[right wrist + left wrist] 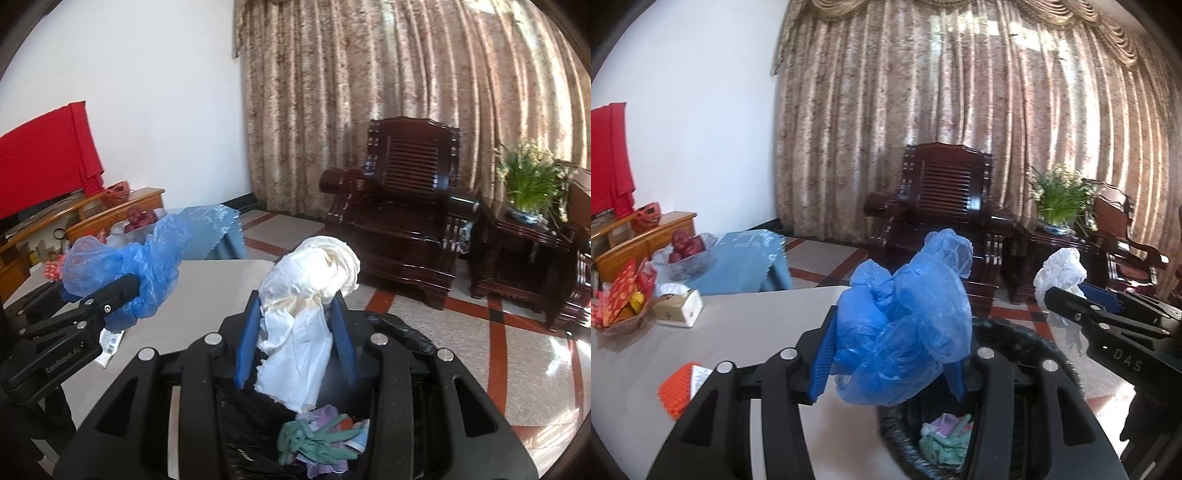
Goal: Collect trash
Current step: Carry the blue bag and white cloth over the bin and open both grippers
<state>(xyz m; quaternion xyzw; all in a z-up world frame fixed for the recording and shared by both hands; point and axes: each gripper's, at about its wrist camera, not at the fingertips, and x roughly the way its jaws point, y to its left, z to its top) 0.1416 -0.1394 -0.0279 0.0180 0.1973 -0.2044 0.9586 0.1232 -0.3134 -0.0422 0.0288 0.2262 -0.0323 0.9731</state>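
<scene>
My left gripper (890,350) is shut on a crumpled blue plastic bag (905,325) and holds it over the near rim of a black-lined trash bin (1027,332). My right gripper (295,339) is shut on a wad of white tissue paper (306,295) above the same bin (402,328), which holds a green glove and other scraps (317,439). The right gripper with the tissue (1060,273) shows at the right of the left wrist view. The left gripper with the blue bag (122,266) shows at the left of the right wrist view.
A grey table (738,325) carries an orange packet (679,387), a tissue box (679,306), a snack basket (620,306) and a white tube (110,343). Beyond stand a dark wooden armchair (945,199), a side table with a plant (1060,203), curtains and a blue-covered table with a fruit bowl (690,251).
</scene>
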